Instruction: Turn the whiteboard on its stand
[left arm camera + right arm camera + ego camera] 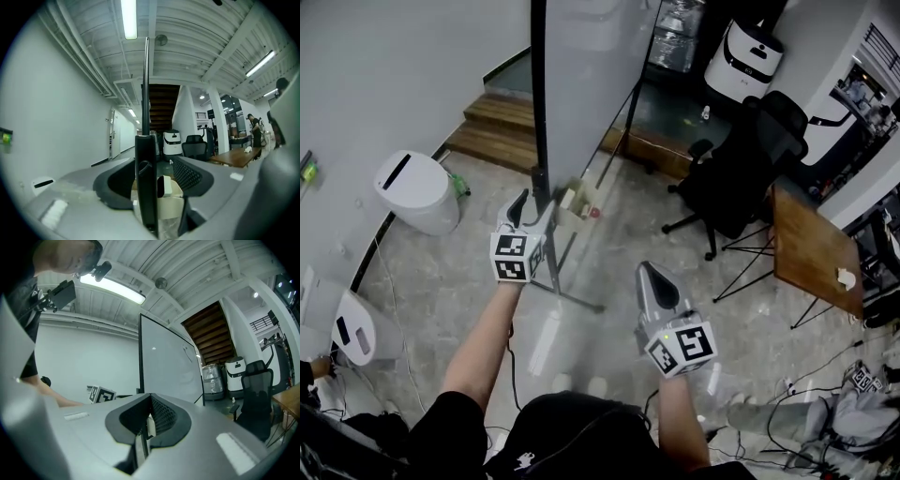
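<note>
Whiteboard: it stands at your 12 o'clock, seen almost edge-on from above. Its pale face [591,84] runs off toward 1 o'clock, and its black side frame [539,112] rises straight in front of you.
Stand: the foot bar [574,298] lies on the floor under the frame, angled toward 4 o'clock.
Left gripper: your left gripper [536,208] is at 11 o'clock, right at the side frame. Its jaws are spread wide with the black frame between them. The frame sits close to the left-hand jaw and a gap shows on the other side, so nothing is clamped.
Why there: the frame is a narrow bar the jaws can straddle, which the flat face is not. It probably gives you the best purchase for swinging the board.
Right gripper: your right gripper [652,277] hangs at 1 o'clock, apart from the board. Its jaws are closed tip to tip on nothing, and it looks parked clear of the board's sweep.
Tray: a small ledge with loose bits [579,202] sits just beyond the left gripper at the board's lower edge.
Watch for: the office chair [741,178] at 2 o'clock and the white bin [417,192] at 10 o'clock, either of which a wide swing could reach.
Stage: you have no hold on the frame, so you would need to close on it before turning.
</note>
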A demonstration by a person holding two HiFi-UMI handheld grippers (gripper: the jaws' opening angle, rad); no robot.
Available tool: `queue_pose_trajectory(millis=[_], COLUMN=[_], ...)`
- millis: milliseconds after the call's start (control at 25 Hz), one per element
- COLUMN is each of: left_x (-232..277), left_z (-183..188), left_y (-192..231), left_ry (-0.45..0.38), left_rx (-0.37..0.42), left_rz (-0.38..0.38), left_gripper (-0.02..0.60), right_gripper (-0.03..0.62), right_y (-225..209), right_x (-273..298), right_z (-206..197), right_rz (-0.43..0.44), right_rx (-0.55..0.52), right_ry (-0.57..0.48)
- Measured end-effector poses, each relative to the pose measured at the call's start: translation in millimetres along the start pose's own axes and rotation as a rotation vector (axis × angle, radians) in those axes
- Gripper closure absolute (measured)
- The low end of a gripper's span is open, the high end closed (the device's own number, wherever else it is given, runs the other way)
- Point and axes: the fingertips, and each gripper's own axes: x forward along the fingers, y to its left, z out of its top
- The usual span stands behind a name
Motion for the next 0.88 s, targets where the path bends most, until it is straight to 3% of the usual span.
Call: queue_pose_trajectory(millis=[400, 880], left_x=[47.9, 61.4], left_z=[-10.9, -17.7], left_y=[16.0, 17.0], left_ry=[0.04, 0.064], left_rx=[0.023, -0.036], left_rz=[0.038, 0.072], left_gripper=[0.307, 0.382], right_gripper=[0.588, 0.588], right_y=[-27.6, -36.1], right_x=[-4.4, -8.1], right_z=[-3.9, -2.9], right_rz=[-0.047, -0.061], right_rx=[0.02, 0.02], right_ry=[0.016, 0.021])
